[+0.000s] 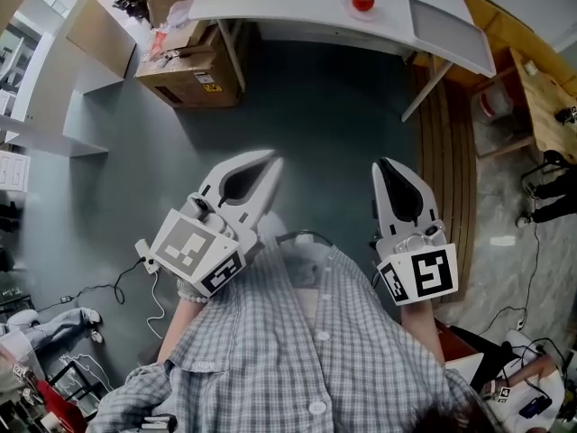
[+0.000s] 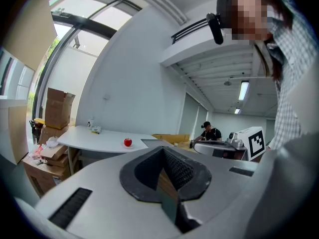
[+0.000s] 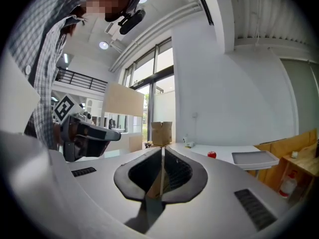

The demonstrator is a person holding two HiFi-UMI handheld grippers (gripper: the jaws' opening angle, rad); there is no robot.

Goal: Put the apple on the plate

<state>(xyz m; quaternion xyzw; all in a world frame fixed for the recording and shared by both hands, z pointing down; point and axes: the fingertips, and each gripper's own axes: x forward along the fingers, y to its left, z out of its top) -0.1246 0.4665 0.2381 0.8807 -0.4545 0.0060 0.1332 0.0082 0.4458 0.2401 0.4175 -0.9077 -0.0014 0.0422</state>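
At far end of head view, the white counter (image 1: 288, 7) carries the apple (image 1: 362, 0): red, upright, approx. mid-counter, well apart from both claws. A grey rectangular tray (image 1: 442, 27) lies on the same counter, near the apple, toward frame right. Apple and tray are apart, not touching. Whether a low dish sits under the apple cannot be resolved.

L claw (image 1: 273, 161):
- Pos.: held out in front of the person's checked shirt (image 1: 297, 350), over the grey floor (image 1: 325, 124), tips aimed toward the counter.
- State: L gripper view shows the jaws pressed together, pad on pad.
- Marker cube (image 1: 194, 251) sits at its rear, next to the hand.

R claw (image 1: 383, 164):
- Pos.: beside the L claw w/ a gap between them, approx. same heading, over the same floor.
- State: R gripper view shows the jaws likewise pressed together along one seam.

Ref. objects:
- Cardboard boxes (image 1: 194, 70) sit on the floor at the counter's frame-left end, one partly under it.
- A second person (image 2: 207, 132) is seated in the background, frame right of the counter in L gripper view.
- Both gripper views show the apple small and distant beyond the claw tips, w/ the tray frame right of it.
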